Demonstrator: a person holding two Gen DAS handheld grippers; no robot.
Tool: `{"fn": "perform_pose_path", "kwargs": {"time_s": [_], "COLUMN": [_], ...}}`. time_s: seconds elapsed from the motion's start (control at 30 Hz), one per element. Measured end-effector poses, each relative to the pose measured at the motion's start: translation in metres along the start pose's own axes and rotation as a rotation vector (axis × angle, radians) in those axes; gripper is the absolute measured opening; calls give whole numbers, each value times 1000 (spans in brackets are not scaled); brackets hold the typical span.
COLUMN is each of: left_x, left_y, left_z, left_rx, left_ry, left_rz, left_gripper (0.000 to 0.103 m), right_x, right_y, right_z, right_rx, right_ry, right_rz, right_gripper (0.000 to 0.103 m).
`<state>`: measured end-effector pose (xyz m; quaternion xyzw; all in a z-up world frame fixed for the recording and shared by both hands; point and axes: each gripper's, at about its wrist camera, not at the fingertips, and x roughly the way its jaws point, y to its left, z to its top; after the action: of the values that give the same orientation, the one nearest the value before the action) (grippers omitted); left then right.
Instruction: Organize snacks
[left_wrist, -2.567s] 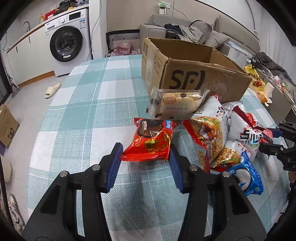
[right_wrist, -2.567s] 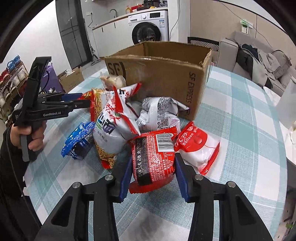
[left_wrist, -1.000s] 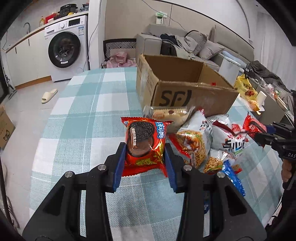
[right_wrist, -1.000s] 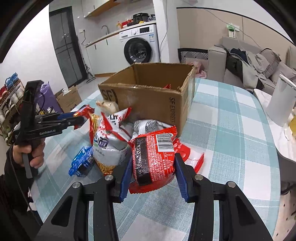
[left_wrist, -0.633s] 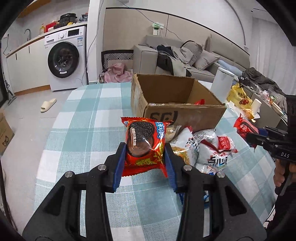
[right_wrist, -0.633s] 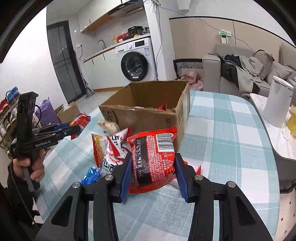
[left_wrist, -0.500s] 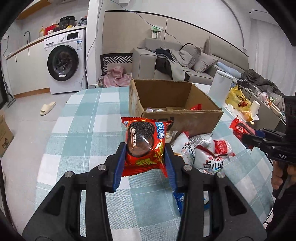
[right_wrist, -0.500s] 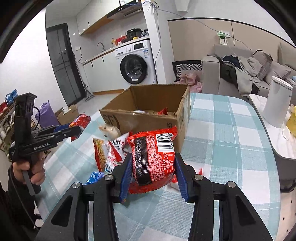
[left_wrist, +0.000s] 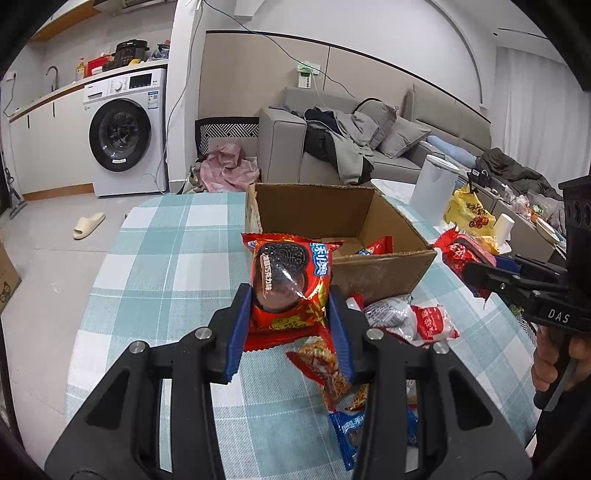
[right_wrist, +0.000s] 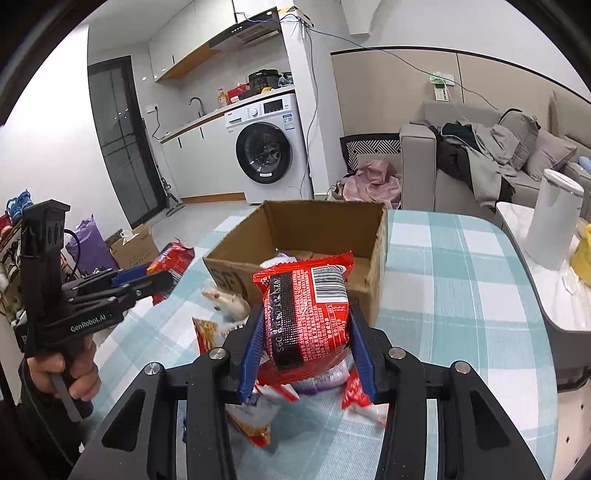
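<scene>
Both grippers loaded, mid-carry to the box. My left gripper (left_wrist: 290, 321) is clamped on a red foil packet with a chocolate sandwich biscuit printed on it (left_wrist: 287, 284), lower centre of the left wrist view, blue pads pressing both sides. My right gripper (right_wrist: 304, 349) is clamped on a red crinkled packet with a barcode and black stripe (right_wrist: 308, 314), centre of the right wrist view.

The open brown cardboard box (left_wrist: 384, 273) sits just behind each packet in frame, on the teal-and-white checked tablecloth (left_wrist: 162, 251). A few packets are already inside. A loose pile of snack bags (left_wrist: 402, 321) lies on the cloth in front of the box, lower right in the left view.

Step, as I judge it: transport, both packets raised off the table. Next: get each packet over the box opening clear of the near wall, then let go. Watch for the two grippers crowding each other over the opening.
</scene>
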<state>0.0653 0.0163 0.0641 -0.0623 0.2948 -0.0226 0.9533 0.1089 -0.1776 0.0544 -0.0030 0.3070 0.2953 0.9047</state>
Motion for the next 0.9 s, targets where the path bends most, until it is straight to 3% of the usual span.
{"fn": "perform_pose_path", "kwargs": {"time_s": [0.47,0.9], "left_x": [22,68], "left_y": [-7,-21], "left_z": [28,46], "left_rx": [9,29], "left_ry": [-14,11], "left_rz": [-11,-33], "left_gripper": [37,37], "right_x": [13,47], "right_y": [9,0], "right_z": [30,46], "right_rx": [18,90], "right_ry": [-22,-11], "right_rz": [1,-26], "right_gripper": [44,44]}}
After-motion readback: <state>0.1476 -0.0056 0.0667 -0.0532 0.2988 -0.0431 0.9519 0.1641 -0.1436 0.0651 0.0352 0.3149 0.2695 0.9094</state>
